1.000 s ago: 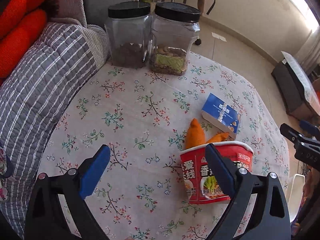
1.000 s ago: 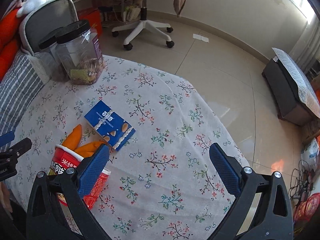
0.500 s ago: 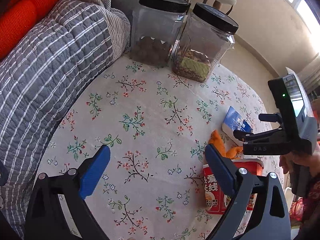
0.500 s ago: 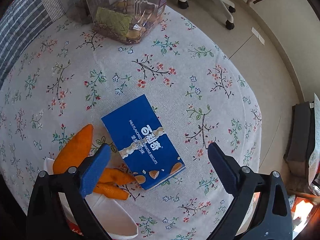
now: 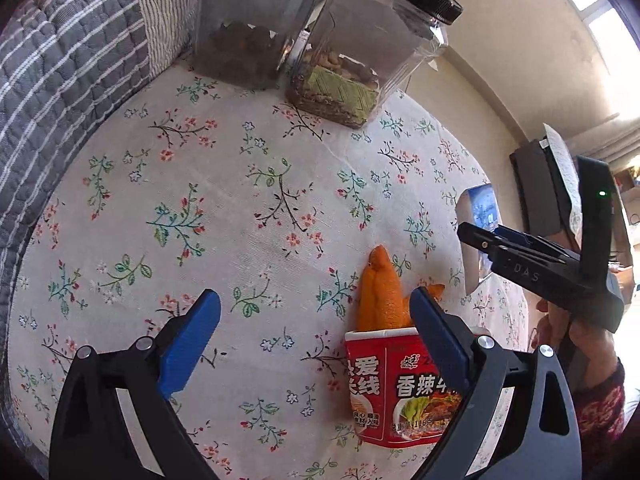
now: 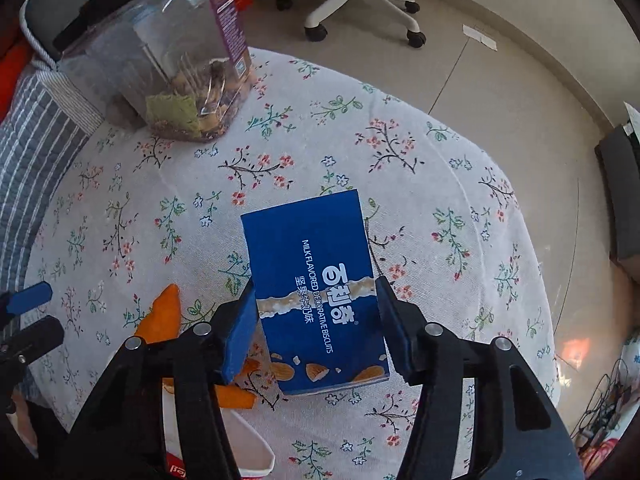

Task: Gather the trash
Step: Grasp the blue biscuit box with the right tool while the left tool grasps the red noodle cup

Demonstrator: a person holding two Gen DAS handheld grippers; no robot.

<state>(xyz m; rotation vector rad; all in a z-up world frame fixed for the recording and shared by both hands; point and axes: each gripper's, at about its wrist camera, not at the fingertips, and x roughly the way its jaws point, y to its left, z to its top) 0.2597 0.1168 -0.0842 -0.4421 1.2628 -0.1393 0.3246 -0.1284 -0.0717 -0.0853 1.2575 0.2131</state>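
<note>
Floral tabletop [image 5: 248,200], jars [image 5: 352,60] at the back. Left view: left claw [image 5: 316,336] gapes wide and empty beside the noodle cup [image 5: 400,388], orange peel [image 5: 380,292] behind it. Right view: right claw [image 6: 314,320] pinches the blue box [image 6: 316,280] by its long sides, apparently tilted up, likely for the cup.

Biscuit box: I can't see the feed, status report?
Right gripper shut on blue biscuit box, tilted up off the tablecloth. Left gripper open, empty, beside red noodle cup. Orange peels close by.
</note>
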